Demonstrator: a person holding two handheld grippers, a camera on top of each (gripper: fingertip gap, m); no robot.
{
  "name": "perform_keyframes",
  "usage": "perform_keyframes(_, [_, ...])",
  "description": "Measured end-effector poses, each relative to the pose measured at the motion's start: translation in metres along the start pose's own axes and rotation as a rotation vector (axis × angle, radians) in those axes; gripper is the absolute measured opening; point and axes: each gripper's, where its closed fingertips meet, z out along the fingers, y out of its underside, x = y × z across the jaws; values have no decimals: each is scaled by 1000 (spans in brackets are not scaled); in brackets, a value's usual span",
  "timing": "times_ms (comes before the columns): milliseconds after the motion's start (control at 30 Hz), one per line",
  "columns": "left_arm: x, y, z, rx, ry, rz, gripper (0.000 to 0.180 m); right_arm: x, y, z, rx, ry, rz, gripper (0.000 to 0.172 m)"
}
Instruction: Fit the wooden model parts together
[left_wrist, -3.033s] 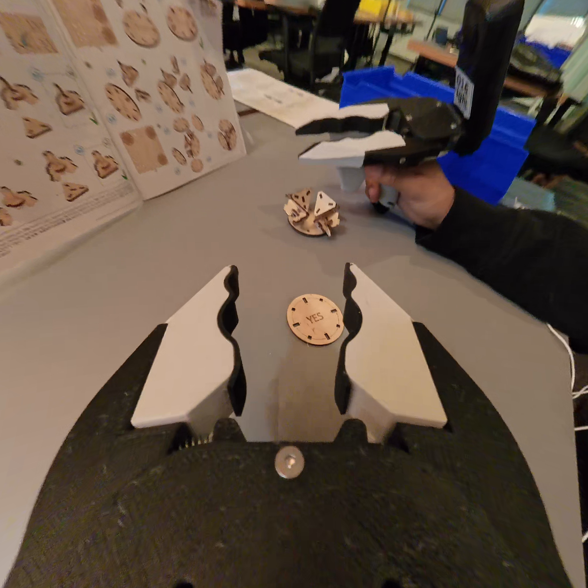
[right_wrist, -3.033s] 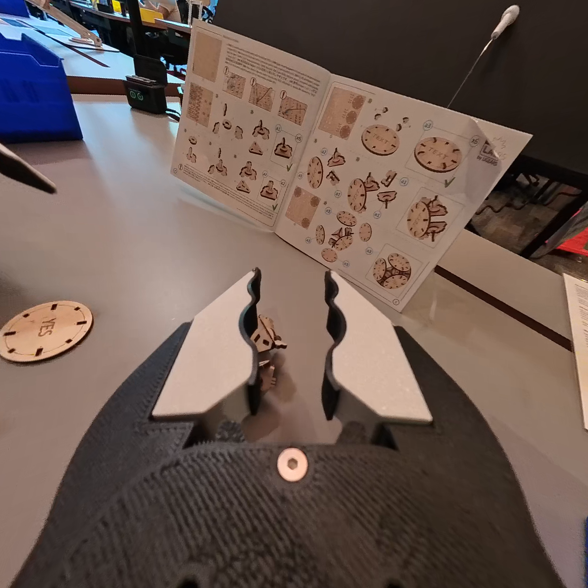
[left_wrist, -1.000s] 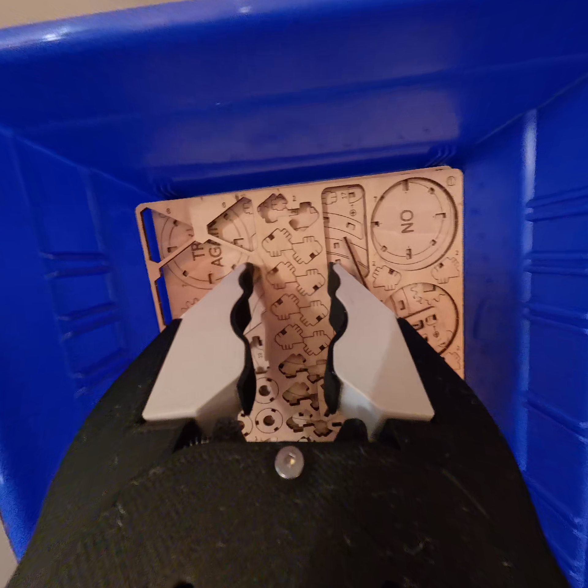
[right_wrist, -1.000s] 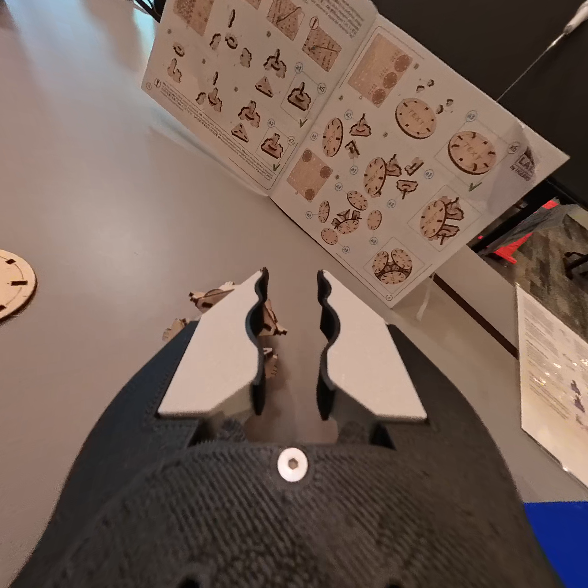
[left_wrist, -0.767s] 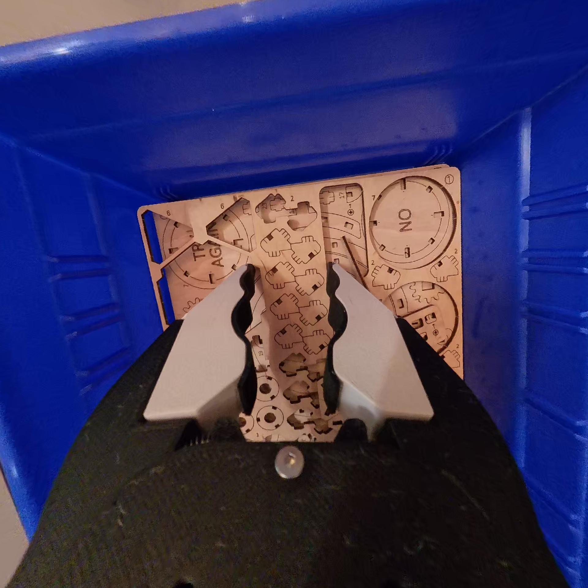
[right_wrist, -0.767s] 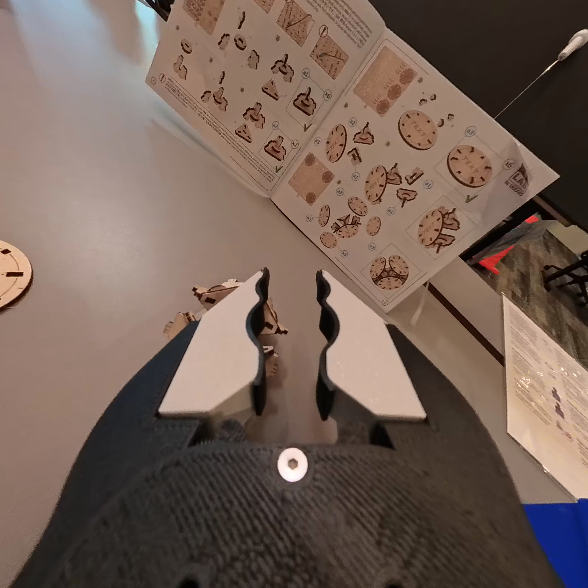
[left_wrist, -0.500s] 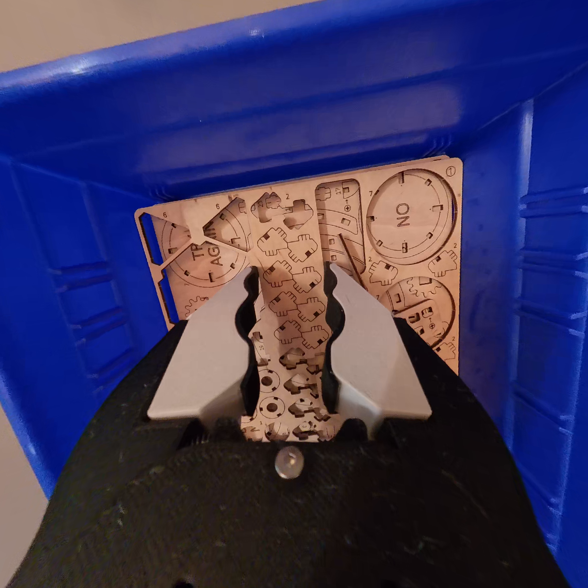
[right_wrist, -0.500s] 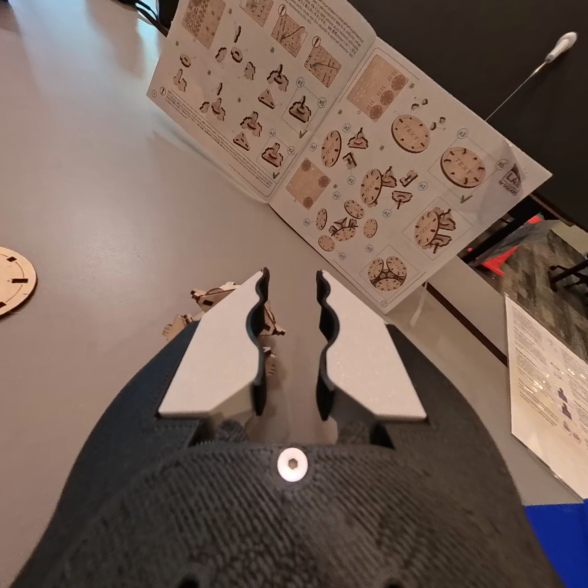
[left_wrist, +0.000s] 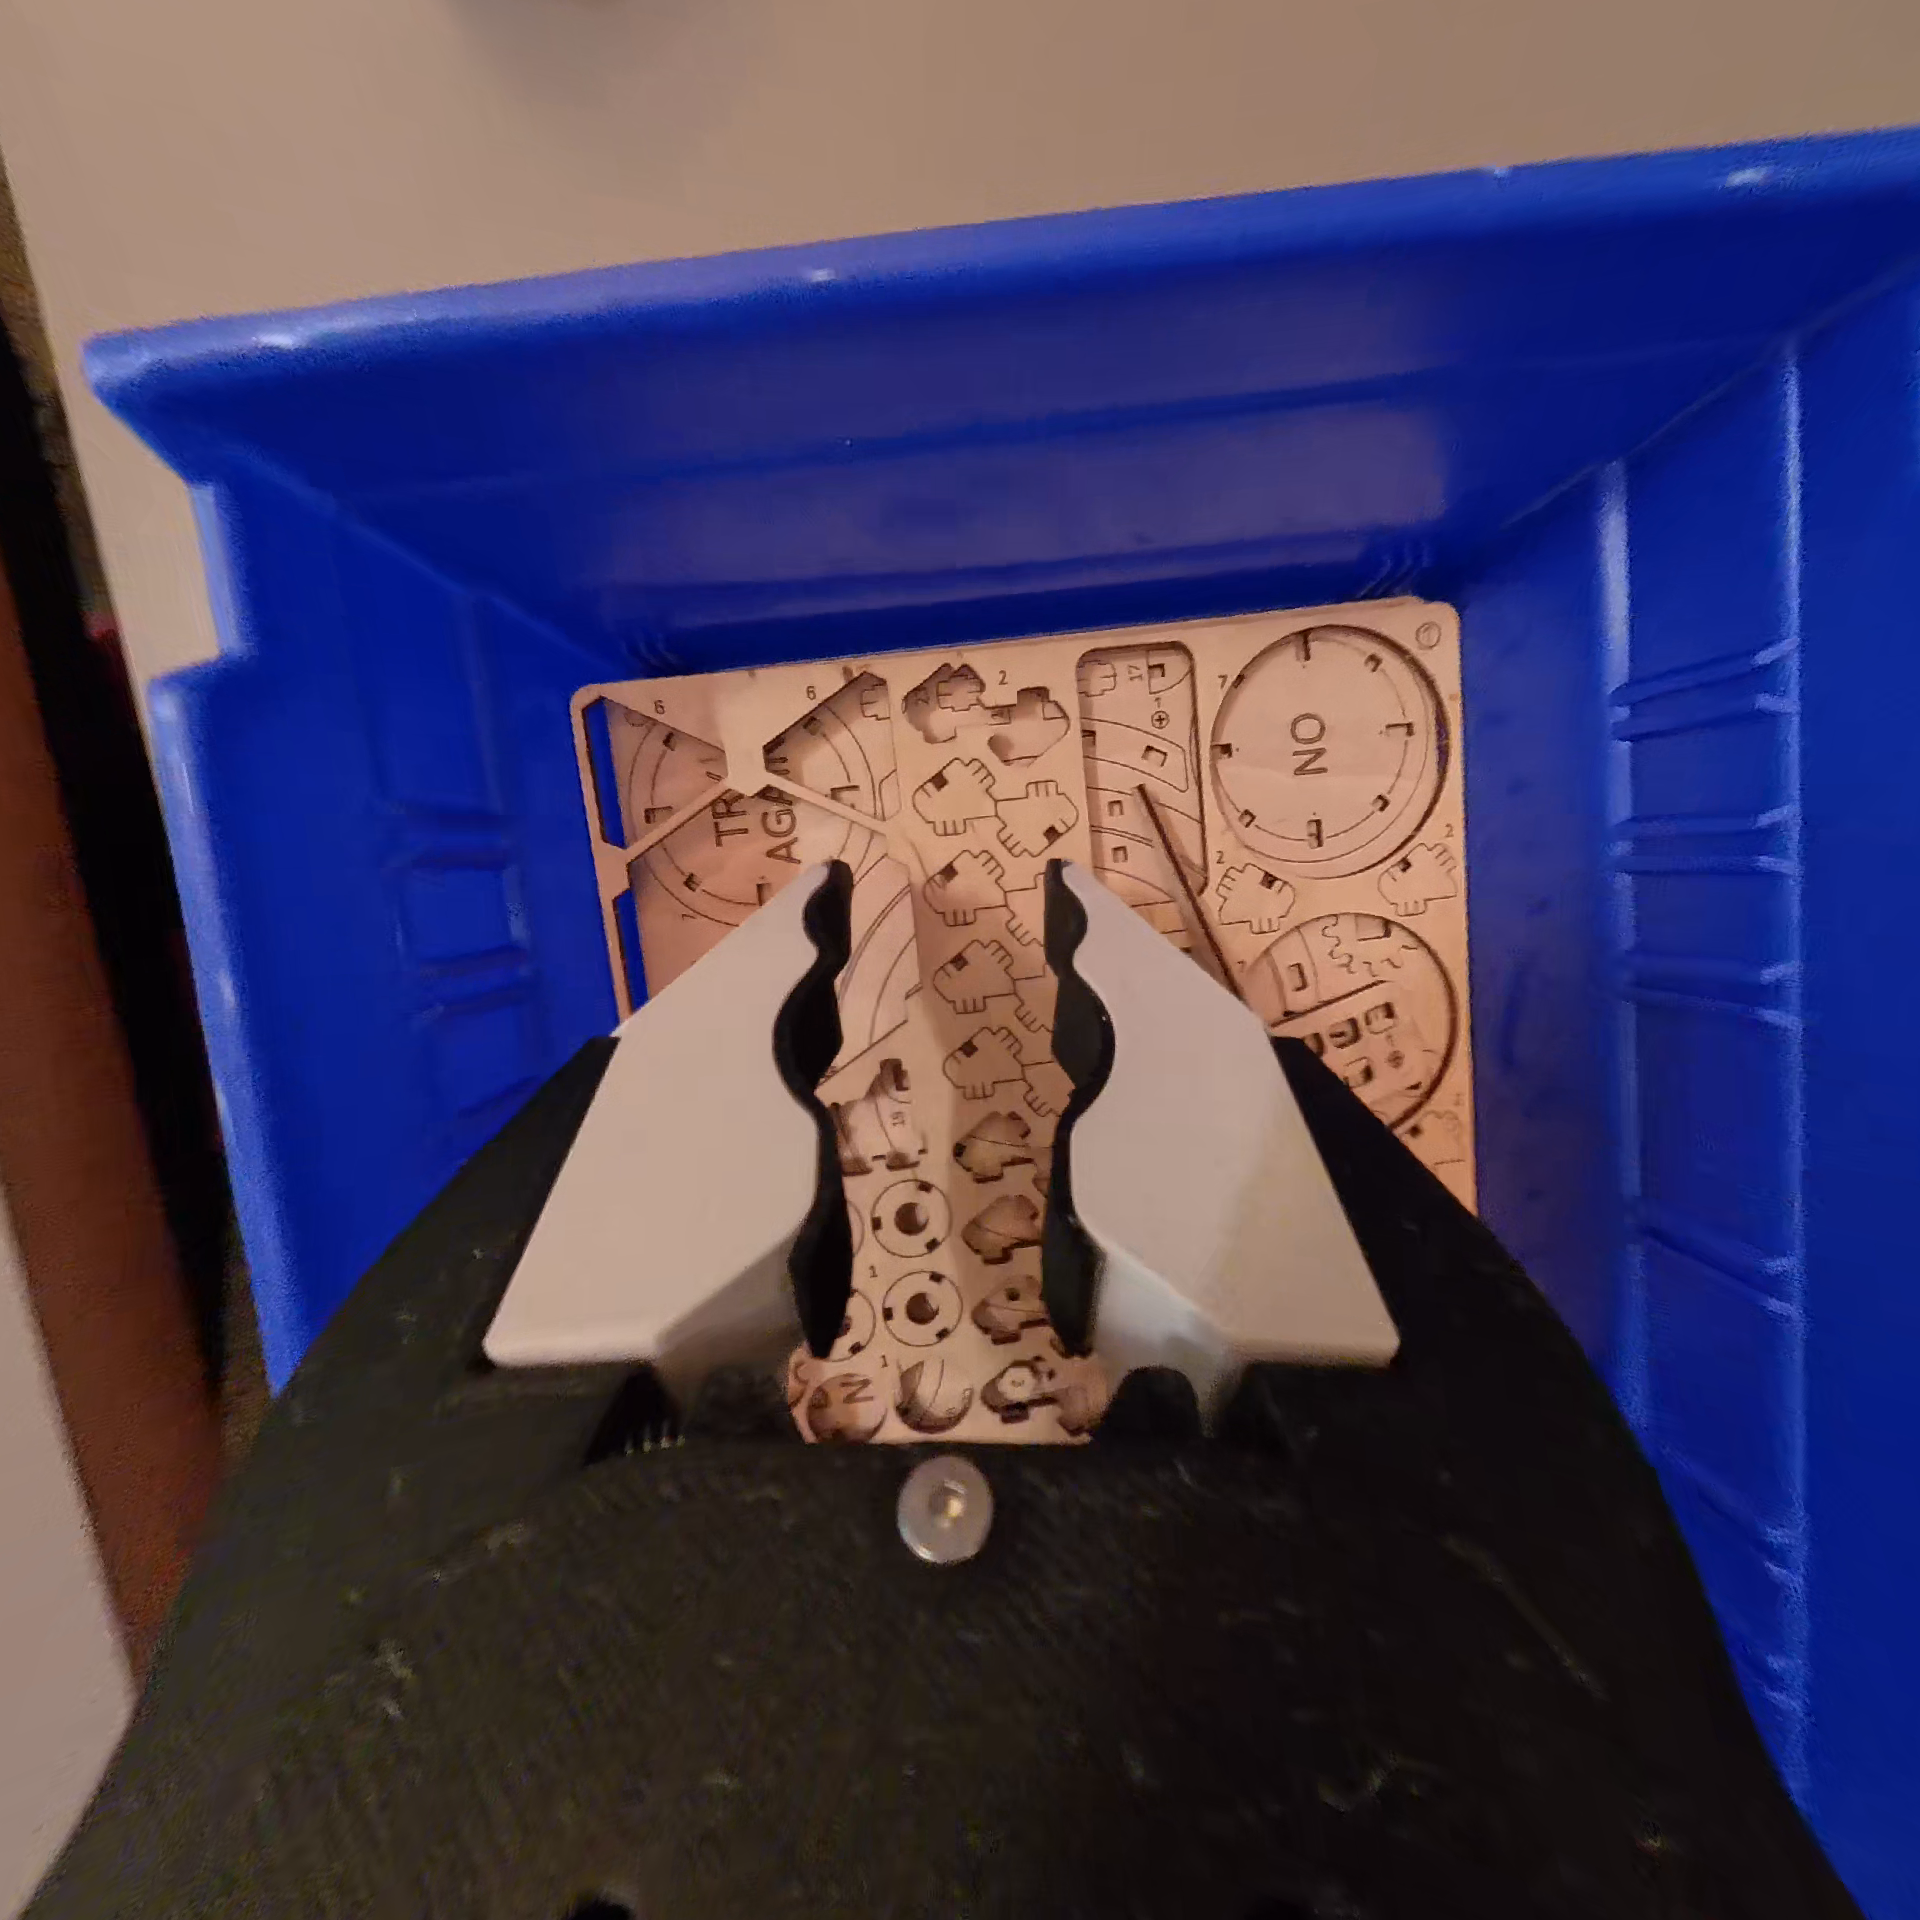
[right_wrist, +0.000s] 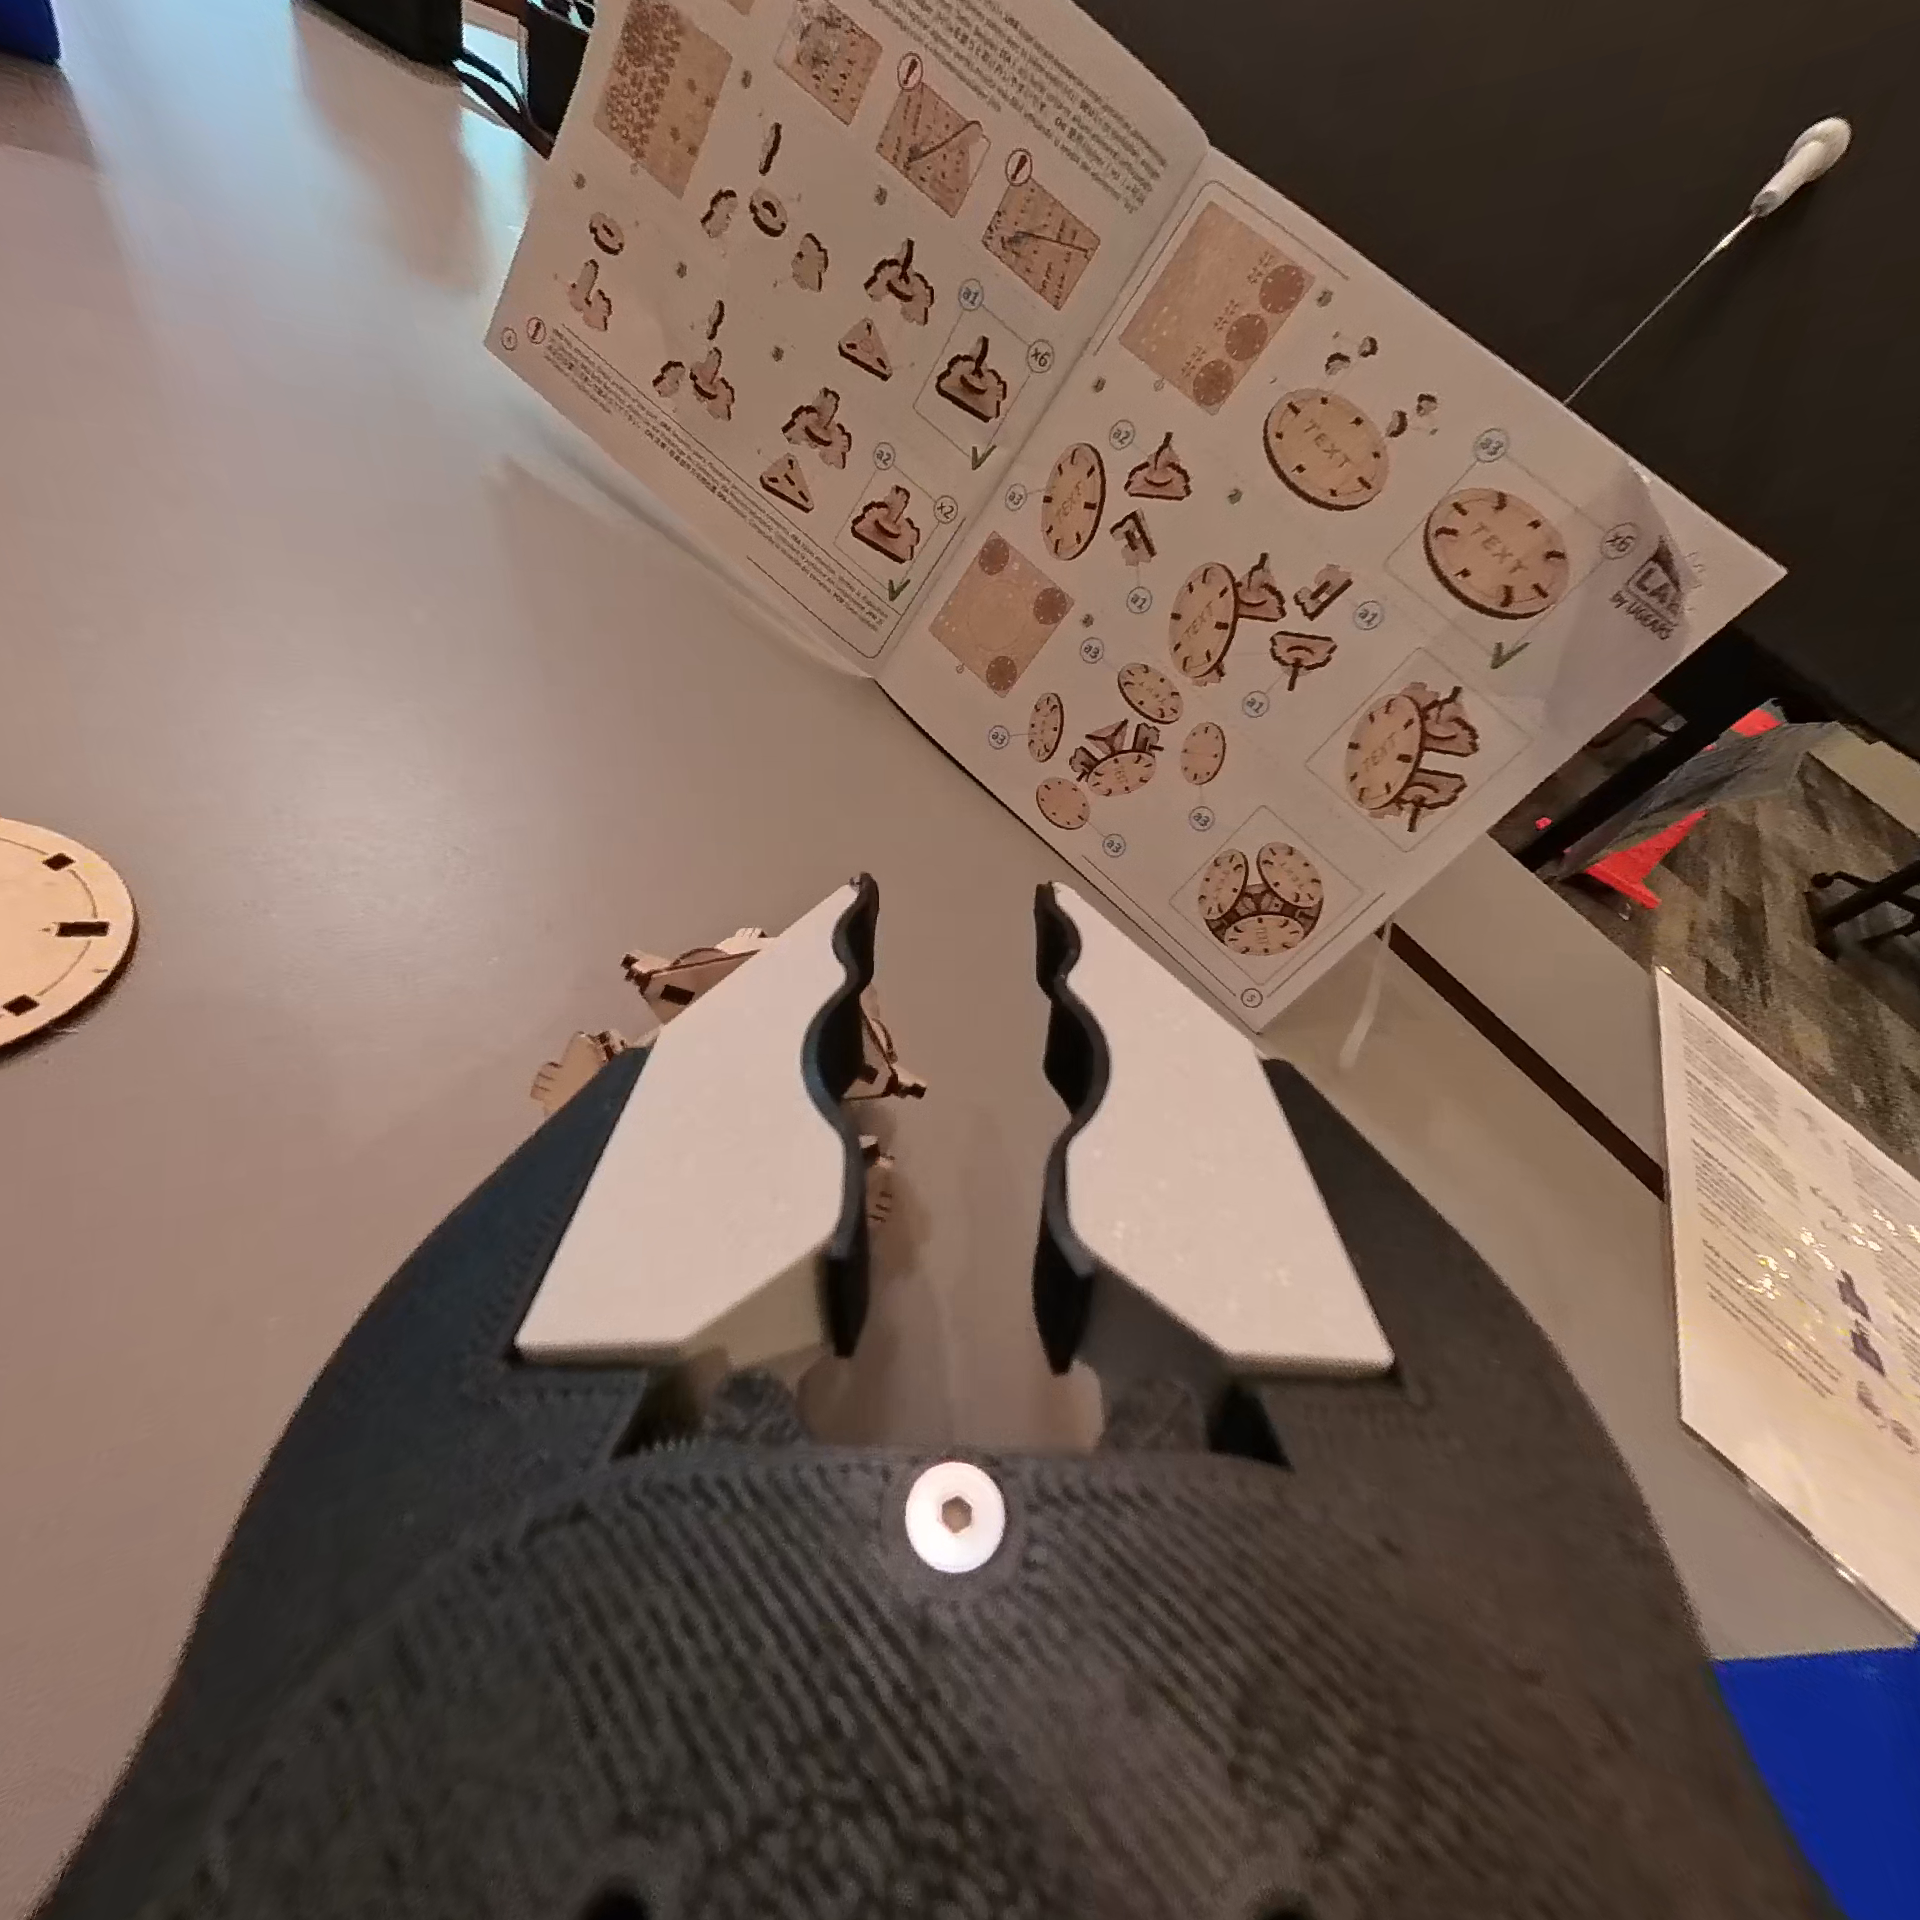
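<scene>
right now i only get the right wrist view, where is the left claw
Observer: The left claw points down into a blue bin.
Operator: anything in that bin
Observer: A flat wooden sheet of cut-out parts lies on its floor.
Operator: is the claw holding something
Observer: A narrow wooden strip sits between its fingers, and both pads look pressed against its edges.
</scene>
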Motion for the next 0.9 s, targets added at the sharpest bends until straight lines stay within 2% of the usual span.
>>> perform_keyframes(100, [-2, 6, -2, 19, 52, -65, 42, -1, 1, 1, -5, -3, -3, 30])
perform_keyframes(200, [-35, 9, -17, 61, -106, -55, 39, -1, 1, 1, -6, -3, -8, 30])
perform_keyframes(233, [-39, 9, -24, 82, -113, -61, 39, -1, 1, 1, -5, -2, -10, 30])
perform_keyframes(400, [-42, 20, -42, 86, -66, -52, 39, -2, 2, 2, -18, -4, -16, 30])
perform_keyframes(567, [-30, 35, -33, 38, -12, -19, 41, -3, 2, 2, -21, -2, -32, 30])
perform_keyframes(733, [-38, 34, -27, 41, -102, 11, 36, -3, 1, 2, -13, 0, -30, 30])
perform_keyframes(900, [-24, 38, -15, 10, -84, 50, 33, -4, 1, 1, -12, -4, -31, 30])
